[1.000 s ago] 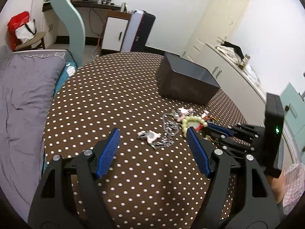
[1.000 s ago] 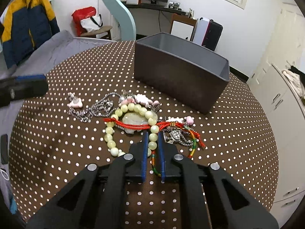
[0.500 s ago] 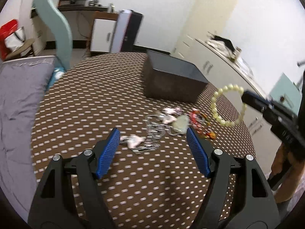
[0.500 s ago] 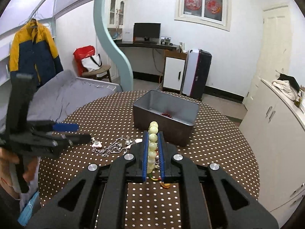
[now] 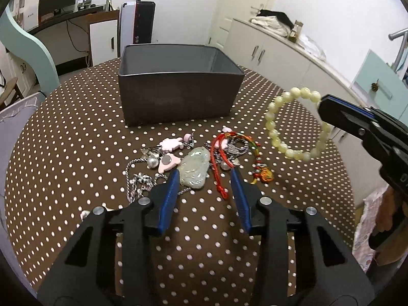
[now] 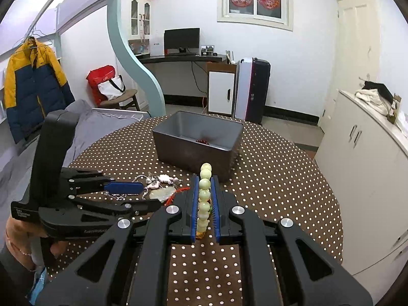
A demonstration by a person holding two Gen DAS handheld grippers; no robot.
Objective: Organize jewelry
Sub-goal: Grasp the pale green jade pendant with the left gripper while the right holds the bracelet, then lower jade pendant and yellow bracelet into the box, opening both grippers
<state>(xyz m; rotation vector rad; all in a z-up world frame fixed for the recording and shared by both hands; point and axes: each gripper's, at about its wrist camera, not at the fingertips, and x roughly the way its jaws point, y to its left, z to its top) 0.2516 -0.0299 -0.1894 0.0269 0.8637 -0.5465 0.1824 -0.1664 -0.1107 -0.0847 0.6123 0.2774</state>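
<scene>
The grey box [image 5: 178, 94] blocks the upper middle of the surface [image 5: 76, 132]; its top stands open. Below it the jewelry heap [image 5: 196, 163] crowds the centre. Bare dotted cloth lies free at the left and along the bottom.

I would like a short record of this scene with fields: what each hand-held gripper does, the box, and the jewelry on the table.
right hand-held gripper: shut on the pale bead bracelet, held above the table
left hand-held gripper: jaws just closing, either side of the jade pendant; contact unclear
grey box: open, something red inside
table: silver chain, pink charms, red cord
</scene>
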